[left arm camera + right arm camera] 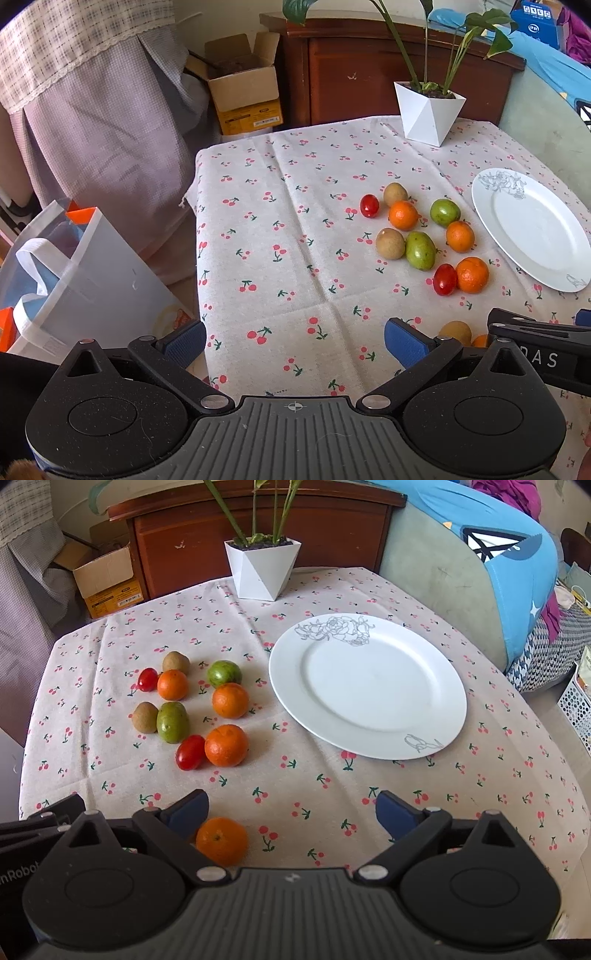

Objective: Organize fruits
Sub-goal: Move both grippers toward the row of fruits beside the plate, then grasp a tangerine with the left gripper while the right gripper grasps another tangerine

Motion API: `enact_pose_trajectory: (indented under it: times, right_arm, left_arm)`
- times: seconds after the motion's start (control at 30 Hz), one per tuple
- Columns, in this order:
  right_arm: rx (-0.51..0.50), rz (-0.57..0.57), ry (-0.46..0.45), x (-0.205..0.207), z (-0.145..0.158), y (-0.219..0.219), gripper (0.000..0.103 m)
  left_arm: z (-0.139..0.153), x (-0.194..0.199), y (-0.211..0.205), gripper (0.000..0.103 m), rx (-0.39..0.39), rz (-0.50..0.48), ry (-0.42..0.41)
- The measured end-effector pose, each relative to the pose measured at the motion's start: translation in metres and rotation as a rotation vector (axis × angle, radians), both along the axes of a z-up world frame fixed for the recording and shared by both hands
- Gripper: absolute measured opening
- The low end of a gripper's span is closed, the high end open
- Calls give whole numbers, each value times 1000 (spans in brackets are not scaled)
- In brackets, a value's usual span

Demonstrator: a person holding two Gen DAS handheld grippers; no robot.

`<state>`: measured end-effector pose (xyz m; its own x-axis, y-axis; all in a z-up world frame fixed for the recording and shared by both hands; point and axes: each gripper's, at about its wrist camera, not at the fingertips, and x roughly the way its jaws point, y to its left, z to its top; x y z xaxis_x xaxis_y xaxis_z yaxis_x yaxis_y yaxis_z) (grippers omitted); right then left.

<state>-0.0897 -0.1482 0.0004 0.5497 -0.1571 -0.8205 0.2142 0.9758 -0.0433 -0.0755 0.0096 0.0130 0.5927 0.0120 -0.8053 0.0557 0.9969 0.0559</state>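
Observation:
Several small fruits lie on a cherry-print tablecloth (332, 794): oranges (226, 745), green fruits (172, 722), brown fruits (145, 717) and red tomatoes (190, 752). An empty white plate (367, 683) sits to their right; it also shows in the left wrist view (535, 229). One orange (221, 841) lies just inside my right gripper's left finger. My right gripper (291, 812) is open and empty above the table's near edge. My left gripper (295, 339) is open and empty, over the table's near left part. A brown fruit (456, 331) lies beside its right finger.
A white faceted plant pot (260, 570) stands at the table's back. A wooden cabinet (258, 524) and cardboard box (243, 92) are behind. A white bag (74, 280) stands left of the table. A blue-covered sofa (498, 572) is at the right.

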Motion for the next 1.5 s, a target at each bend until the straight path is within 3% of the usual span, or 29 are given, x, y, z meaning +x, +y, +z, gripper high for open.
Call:
enact_pose_trajectory:
  times: [0.47,0.97,1.27,1.37,1.5]
  right_arm:
    - [19,-1,-6,-13,-1,-11,91]
    - [159,42,-65,-40,3,-45,89]
    - [267,30,-88,-48,2,-68,69]
    - [337,67,-90,-48,0,-66,61]
    - [354,123,-102,-47,0,-59,57]
  left_arm:
    - [0,-15,-12,103,-5,-44,-14]
    - [7,-37,-23,103,-66,-149,-45]
    - [2,-62,-40,102,-104,-302,-21]
    - [-4,-70,-46,101,-105,-350,-7]
    - [-13,-72,-51,95,-76,-371,0]
